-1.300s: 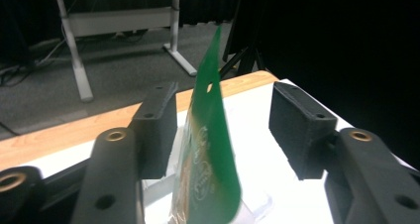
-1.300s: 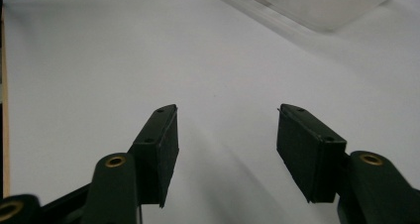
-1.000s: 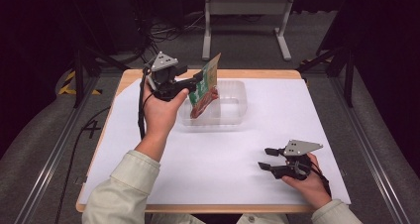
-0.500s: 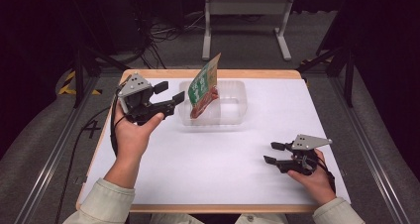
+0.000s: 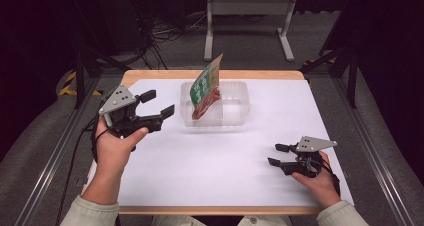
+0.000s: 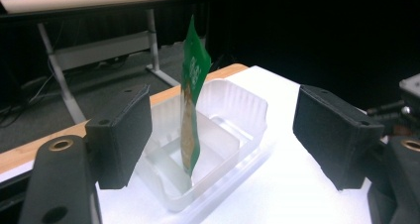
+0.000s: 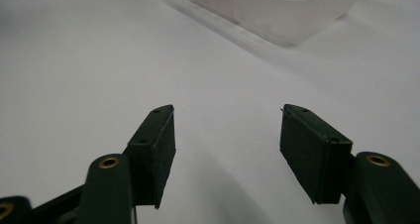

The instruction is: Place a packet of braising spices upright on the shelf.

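Green snack pouch (image 5: pixel 206 88) standing on edge inside clear plastic tray (image 5: pixel 237 117), long axis near upright, top corner tilted up and away toward far side of table, lower reddish printed end down on tray floor. Flat, thin, glossy foil-like film, slightly bowed, seen almost edge-on from left gripper view (image 6: pixel 194 85). Tray (image 6: pixel 233 110) translucent, rectangular, rounded corners, low ribbed walls. Left gripper (image 5: pixel 156 103) just left of tray, well clear of pouch, jaws wide apart and just been opening, nothing between them; black blocky pads (image 6: pixel 121 135) matte, faintly textured. Pouch straight ahead of left gripper, framed between its jaws in left gripper view, not touched. Right gripper (image 5: pixel 277 155) far to the right and nearer the person, resting low over white table cover (image 5: pixel 220 166), jaws apart, holding nothing; tray corner (image 7: pixel 277 11) ahead of it and well apart. Table cover smooth, plain, matte white over wooden top.
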Tool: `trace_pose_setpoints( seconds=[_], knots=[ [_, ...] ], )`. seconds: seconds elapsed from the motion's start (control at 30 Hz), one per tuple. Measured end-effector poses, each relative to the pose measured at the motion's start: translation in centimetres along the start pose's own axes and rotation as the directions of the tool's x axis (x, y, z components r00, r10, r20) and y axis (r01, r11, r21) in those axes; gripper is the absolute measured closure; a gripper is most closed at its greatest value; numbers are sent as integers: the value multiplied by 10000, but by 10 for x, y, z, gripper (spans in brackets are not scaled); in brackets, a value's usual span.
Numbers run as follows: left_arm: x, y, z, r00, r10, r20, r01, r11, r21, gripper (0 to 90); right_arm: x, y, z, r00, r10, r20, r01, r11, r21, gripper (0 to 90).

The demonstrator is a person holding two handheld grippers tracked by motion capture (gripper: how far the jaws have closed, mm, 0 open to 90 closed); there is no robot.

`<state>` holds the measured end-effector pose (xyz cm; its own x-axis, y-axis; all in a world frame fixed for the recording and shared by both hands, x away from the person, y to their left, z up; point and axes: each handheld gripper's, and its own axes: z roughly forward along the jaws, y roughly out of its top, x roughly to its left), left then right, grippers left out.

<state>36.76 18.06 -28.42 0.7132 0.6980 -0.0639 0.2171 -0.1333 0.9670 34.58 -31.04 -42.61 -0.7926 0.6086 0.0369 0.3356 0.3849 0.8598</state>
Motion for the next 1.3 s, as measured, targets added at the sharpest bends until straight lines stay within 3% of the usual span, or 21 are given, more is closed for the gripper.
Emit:
trace_pose_setpoints(
  seconds=[0.1,0.2,0.33,0.4,0.43,0.47,0.77,0.93,1.07,1.3],
  knots=[
    [5,-7,-9,9997,-107,224,112,9998,-187,204,0,-1,0,10000,52,-18,-52,10000,-20,384],
    [7,-11,-16,9998,164,99,-164,9999,-54,163,-1,-1,1,10000,47,-28,-47,10000,-29,377],
    [7,-19,-23,9991,340,239,-342,9994,95,92,-1,-1,1,9999,85,-62,-85,10000,-46,375],
    [7,-21,-27,9968,709,380,-726,9964,445,30,-2,-1,1,9999,111,-64,-111,9999,-47,374],
    [7,-23,-32,9932,1070,447,-1099,9916,682,28,-2,-1,1,9999,115,-73,-115,9999,-53,374],
    [7,-25,-34,9919,1178,465,-1213,9893,808,25,-2,-1,1,9999,114,-74,-114,9999,-54,374],
    [13,-51,-38,9970,566,531,-600,9962,639,24,-2,-2,1,9998,165,-101,-166,9998,-102,372],
    [14,-71,-35,9961,689,559,-728,9948,714,25,-3,-2,1,9998,193,-90,-194,9997,-115,371],
    [12,-88,-32,9955,601,730,-645,9962,585,30,-4,-3,1,9998,191,-88,-192,9997,-121,371],
    [14,-113,-22,9942,370,1012,-452,9958,795,40,-3,-3,1,9997,187,-154,-189,9997,-140,372]
  ],
)
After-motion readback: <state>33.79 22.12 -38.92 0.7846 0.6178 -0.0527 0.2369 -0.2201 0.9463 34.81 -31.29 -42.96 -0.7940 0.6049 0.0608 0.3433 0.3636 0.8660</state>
